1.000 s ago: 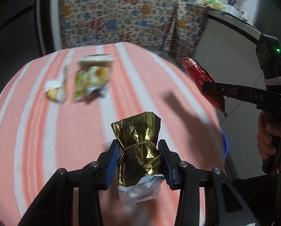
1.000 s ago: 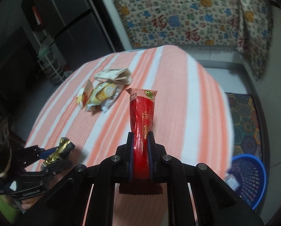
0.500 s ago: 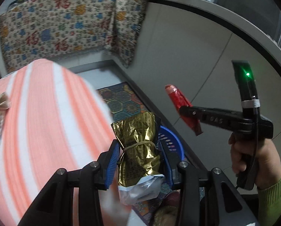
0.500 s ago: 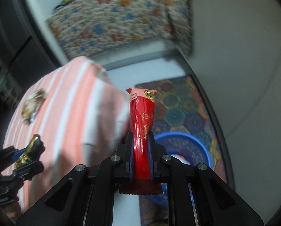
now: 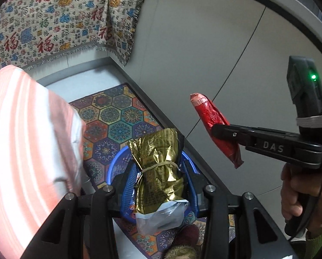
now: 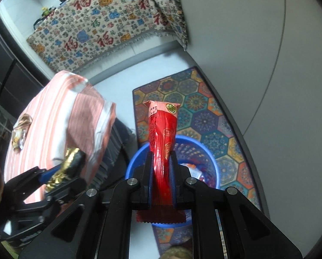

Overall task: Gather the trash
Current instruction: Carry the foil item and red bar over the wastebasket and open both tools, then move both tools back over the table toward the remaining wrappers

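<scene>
My left gripper (image 5: 159,168) is shut on a crumpled gold foil packet (image 5: 158,166) tied with a rubber band, its clear plastic end hanging below. It hangs above a blue plastic basket (image 5: 113,168) on the floor. My right gripper (image 6: 161,161) is shut on a long red wrapper (image 6: 163,133) and points down over the same blue basket (image 6: 206,151), which holds some trash. The left wrist view shows the right gripper (image 5: 214,129) with the red wrapper (image 5: 212,116) to the right. In the right wrist view the left gripper (image 6: 61,170) holds the gold packet (image 6: 68,159) at lower left.
The table with the orange and white striped cloth (image 6: 59,116) stands left of the basket, with more wrappers (image 6: 20,131) on it. A patterned hexagon mat (image 6: 195,101) lies under the basket. A grey wall (image 5: 204,54) runs along the right, a printed cloth (image 6: 104,23) hangs behind.
Both grippers have swung off the striped table to the right and down, and now hang over the blue basket with their wrappers still held.
</scene>
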`<action>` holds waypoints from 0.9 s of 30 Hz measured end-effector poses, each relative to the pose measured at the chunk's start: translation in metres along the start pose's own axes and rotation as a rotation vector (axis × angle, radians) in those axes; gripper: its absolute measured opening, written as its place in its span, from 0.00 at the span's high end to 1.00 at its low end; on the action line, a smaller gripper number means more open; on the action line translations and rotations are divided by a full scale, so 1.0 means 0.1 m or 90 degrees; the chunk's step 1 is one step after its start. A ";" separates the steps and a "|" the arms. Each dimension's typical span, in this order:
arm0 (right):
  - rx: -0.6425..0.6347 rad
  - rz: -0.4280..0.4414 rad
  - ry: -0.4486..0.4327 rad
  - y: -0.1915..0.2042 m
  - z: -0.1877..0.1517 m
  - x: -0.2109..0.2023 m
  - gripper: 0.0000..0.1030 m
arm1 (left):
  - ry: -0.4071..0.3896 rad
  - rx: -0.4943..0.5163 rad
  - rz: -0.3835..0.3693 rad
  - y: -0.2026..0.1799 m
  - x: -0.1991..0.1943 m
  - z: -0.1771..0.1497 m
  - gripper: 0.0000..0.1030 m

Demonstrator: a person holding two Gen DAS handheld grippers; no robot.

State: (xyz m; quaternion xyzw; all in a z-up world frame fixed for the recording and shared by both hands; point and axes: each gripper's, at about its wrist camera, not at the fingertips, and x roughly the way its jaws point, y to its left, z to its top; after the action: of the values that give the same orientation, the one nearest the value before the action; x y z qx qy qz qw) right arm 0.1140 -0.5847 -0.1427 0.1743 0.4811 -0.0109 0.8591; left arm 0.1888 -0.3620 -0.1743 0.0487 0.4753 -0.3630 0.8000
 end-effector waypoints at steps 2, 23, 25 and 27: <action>0.005 0.002 -0.001 -0.04 0.00 -0.01 0.89 | 0.004 0.005 -0.002 -0.01 0.07 0.02 0.58; 0.003 -0.045 -0.077 0.08 0.07 -0.18 0.26 | -0.036 0.054 0.039 0.05 -0.37 -0.08 0.39; -0.017 -0.074 -0.092 0.20 0.10 -0.20 0.18 | -0.051 0.061 0.059 0.12 -0.60 -0.19 0.36; -0.042 -0.099 -0.105 0.35 0.11 -0.21 0.15 | -0.057 0.058 0.089 0.26 -0.82 -0.35 0.35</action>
State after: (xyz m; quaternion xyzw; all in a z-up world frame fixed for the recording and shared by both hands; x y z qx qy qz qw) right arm 0.1185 -0.5588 -0.1096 0.1065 0.4213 -0.0761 0.8974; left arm 0.1562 -0.2842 -0.1350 0.1018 0.4171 -0.3298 0.8407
